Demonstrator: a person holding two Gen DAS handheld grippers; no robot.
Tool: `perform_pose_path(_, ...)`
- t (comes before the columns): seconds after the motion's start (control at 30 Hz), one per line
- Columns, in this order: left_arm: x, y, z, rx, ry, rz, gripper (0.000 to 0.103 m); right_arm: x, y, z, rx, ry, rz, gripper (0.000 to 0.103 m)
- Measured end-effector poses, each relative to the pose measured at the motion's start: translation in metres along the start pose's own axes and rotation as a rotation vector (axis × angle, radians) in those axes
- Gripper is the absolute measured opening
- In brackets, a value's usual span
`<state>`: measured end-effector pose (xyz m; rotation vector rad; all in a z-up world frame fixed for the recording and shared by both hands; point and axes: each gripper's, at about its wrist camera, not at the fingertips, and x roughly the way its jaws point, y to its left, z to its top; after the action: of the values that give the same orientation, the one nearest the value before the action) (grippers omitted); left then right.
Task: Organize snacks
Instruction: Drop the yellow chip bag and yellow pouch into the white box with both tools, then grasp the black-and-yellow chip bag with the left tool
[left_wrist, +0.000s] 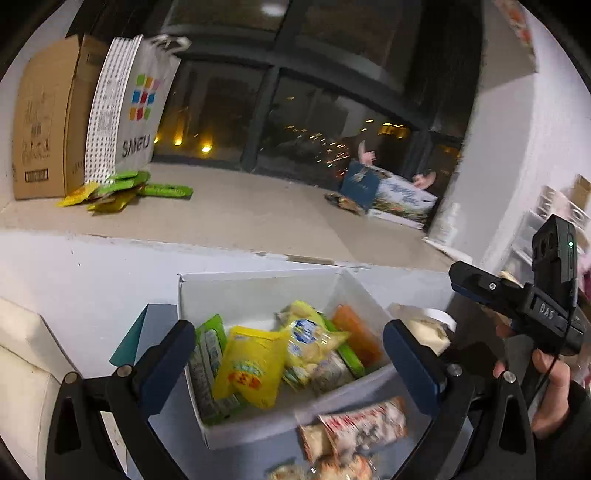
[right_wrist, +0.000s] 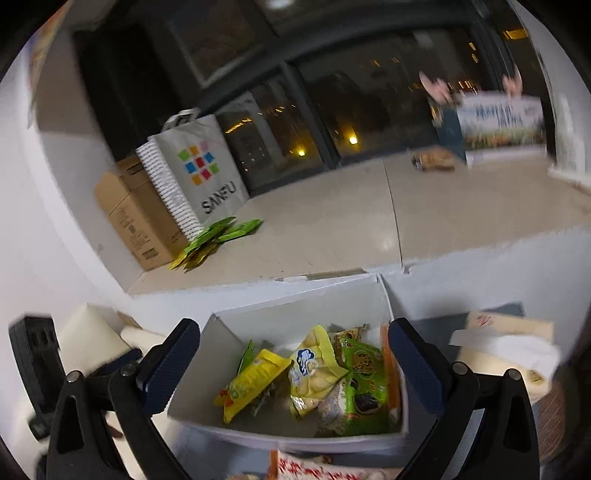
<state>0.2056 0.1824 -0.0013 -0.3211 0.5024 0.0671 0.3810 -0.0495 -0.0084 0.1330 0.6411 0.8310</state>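
Snacks mostly sit in the white open box: yellow packet, yellow-and-blue bag of pale pieces, green packet along the left wall, orange packet at the right wall. More wrapped snacks with red print lie loose outside, touching the box's near wall. A pile of green and yellow packets sits well apart on the sill beside the SANFU bag and the cardboard carton.

Step in hand, by judgement: pick a loose snack in front and drop it in the box. To do it well, the person should come down on the packet's middle, pinch across the short side rather than a crinkly end, lift clear of the near wall, and release over the bare floor at the back of the box, not on the heap.

Left gripper hangs over the box, jaws spread wide, nothing between them, fingers pointing forward and slightly down. Right gripper sits the same way over the same box, jaws wide apart and empty; in the left view its body shows at right, held in the right hand. A tissue box stands just right of the snack box. Both views are motion-blurred.
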Motion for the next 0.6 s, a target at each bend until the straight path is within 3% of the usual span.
perform_pose_path(0.2,-0.063,-0.014,-0.036,0.052,-0.013,-0.094,0.103,-0.063,0.026,-0.033,-0.134,-0.074,0.025,0.103)
perform_pose_path(0.4,-0.122,-0.032,-0.078,0.130,-0.038,-0.095,0.103,-0.122,0.044,-0.085,-0.241,-0.094,0.029,0.103)
perform_pose_path(0.6,-0.154,-0.042,-0.122,0.174,-0.021,-0.089,0.103,-0.173,0.054,-0.133,-0.267,-0.122,0.025,0.103)
